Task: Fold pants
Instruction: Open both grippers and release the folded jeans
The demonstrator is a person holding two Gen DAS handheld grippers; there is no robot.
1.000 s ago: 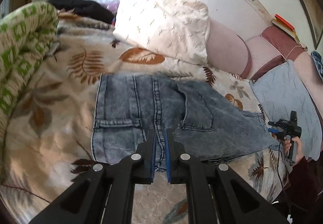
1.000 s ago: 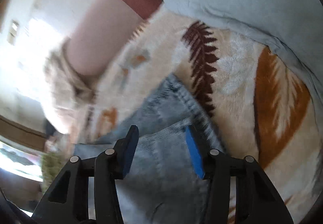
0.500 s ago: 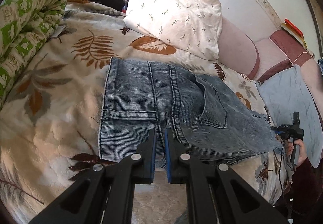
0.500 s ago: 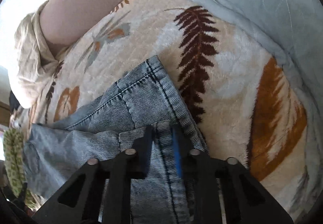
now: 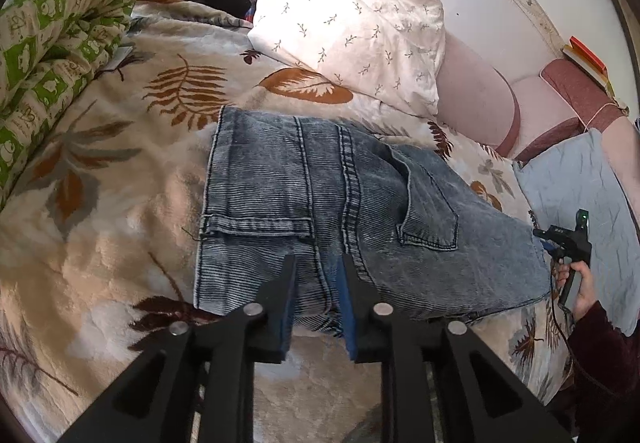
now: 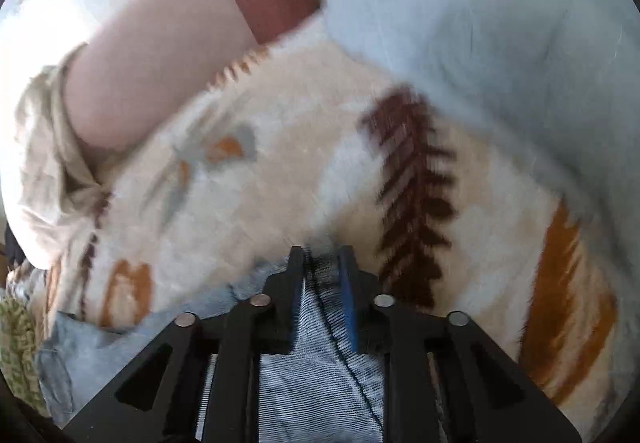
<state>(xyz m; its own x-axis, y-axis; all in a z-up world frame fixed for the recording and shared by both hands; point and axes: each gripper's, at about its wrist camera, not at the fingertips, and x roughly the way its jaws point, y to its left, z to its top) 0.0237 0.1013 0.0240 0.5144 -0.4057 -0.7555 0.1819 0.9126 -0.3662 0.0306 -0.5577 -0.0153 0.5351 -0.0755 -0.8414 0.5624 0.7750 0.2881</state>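
Blue washed jeans (image 5: 320,211) lie across the leaf-print blanket (image 5: 120,203), waistband to the left, back pockets up. My left gripper (image 5: 316,283) sits over the near edge of the jeans with its jaws a little apart, denim between them but not pinched. My right gripper (image 6: 322,271) is shut on the hem end of the jeans (image 6: 320,363); this view is blurred. In the left wrist view the right gripper (image 5: 568,239) shows in a hand at the far right end of the jeans.
A white patterned pillow (image 5: 360,23) and pink bolsters (image 5: 480,99) lie at the back. A green-and-white quilt roll (image 5: 48,55) is at the left. A grey-blue cushion (image 5: 592,211) lies at the right, also in the right wrist view (image 6: 500,23).
My left gripper's jaws have parted slightly over the jeans' near edge. My right gripper closed on the hem end and has moved, blurring its view.
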